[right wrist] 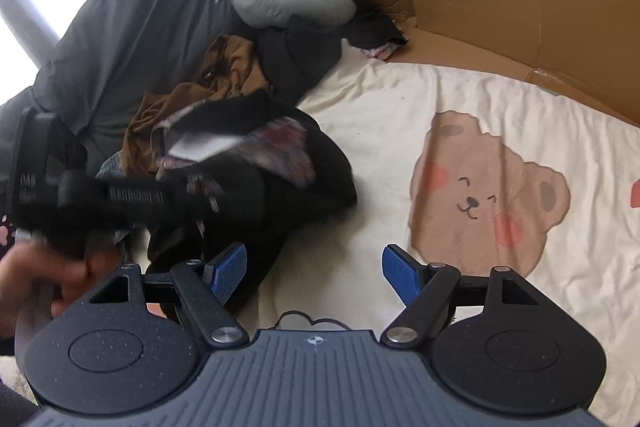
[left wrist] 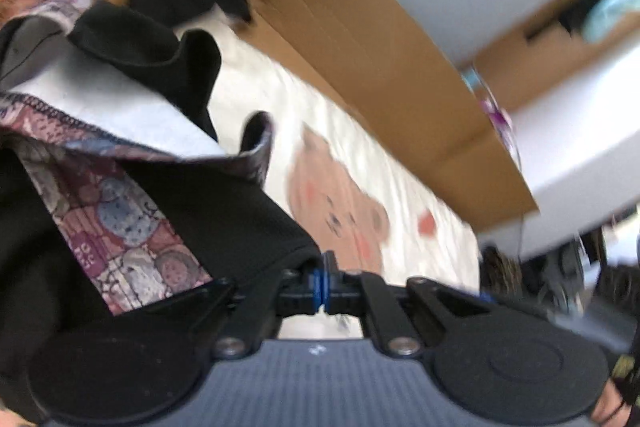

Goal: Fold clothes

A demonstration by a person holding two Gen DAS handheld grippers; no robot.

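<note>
On the cream bear-print bedsheet (right wrist: 400,115), your left gripper (left wrist: 322,277) is pinching the black garment with the patchwork-patterned lining (left wrist: 132,223) by its edge; your right gripper (right wrist: 314,273) is hovering spread wide, holding nothing.
</note>
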